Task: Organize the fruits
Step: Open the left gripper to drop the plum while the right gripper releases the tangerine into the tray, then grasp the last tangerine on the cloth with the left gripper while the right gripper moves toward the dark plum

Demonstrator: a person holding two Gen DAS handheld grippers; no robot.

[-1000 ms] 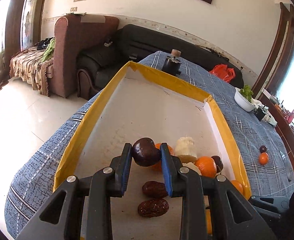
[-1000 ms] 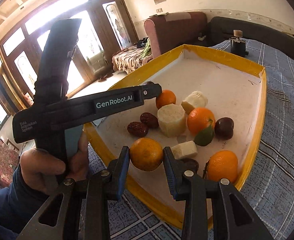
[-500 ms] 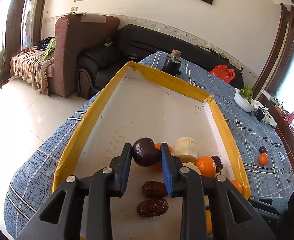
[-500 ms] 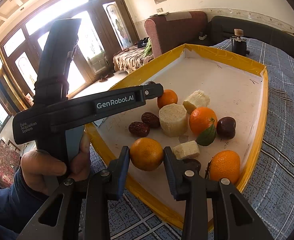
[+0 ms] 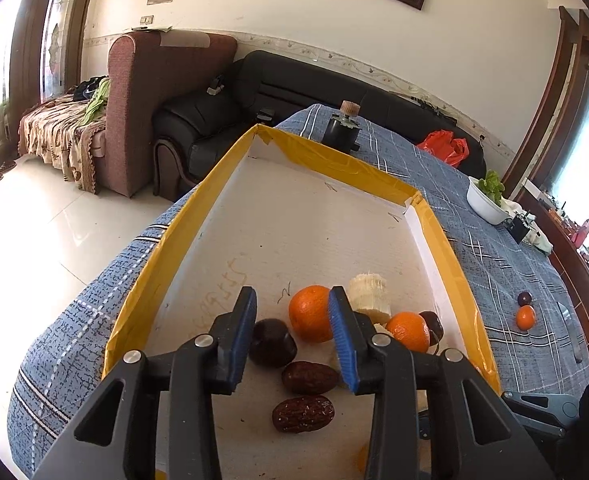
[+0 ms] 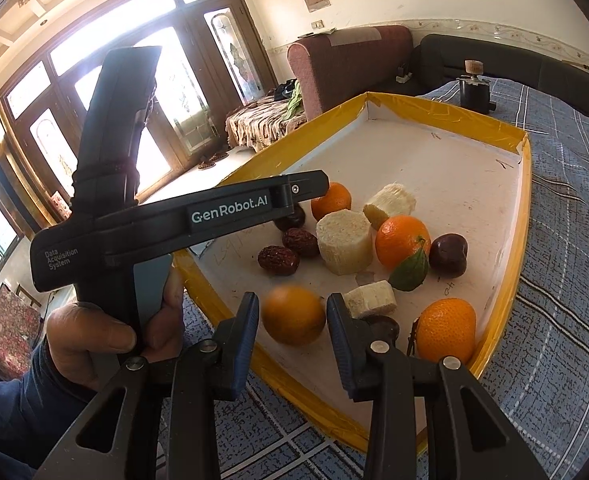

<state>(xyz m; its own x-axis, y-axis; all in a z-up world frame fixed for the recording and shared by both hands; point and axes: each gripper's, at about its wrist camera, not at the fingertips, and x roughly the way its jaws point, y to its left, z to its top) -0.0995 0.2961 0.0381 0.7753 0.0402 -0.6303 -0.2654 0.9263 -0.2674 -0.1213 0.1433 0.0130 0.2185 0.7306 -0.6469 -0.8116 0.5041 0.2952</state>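
Fingers of the left gripper (image 5: 292,336) are opening over the yellow-rimmed white tray (image 5: 166,240), the dark round plum (image 5: 272,343) lying loose below. Right wrist view: the right gripper (image 6: 293,322) is flanking a blurred orange tangerine (image 6: 293,314), which seems to be slipping free; it could roll out over the tray's near rim.

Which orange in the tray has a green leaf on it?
The orange in the middle of the tray, between the pale round chunk and the dark plum; the other oranges show no leaf.
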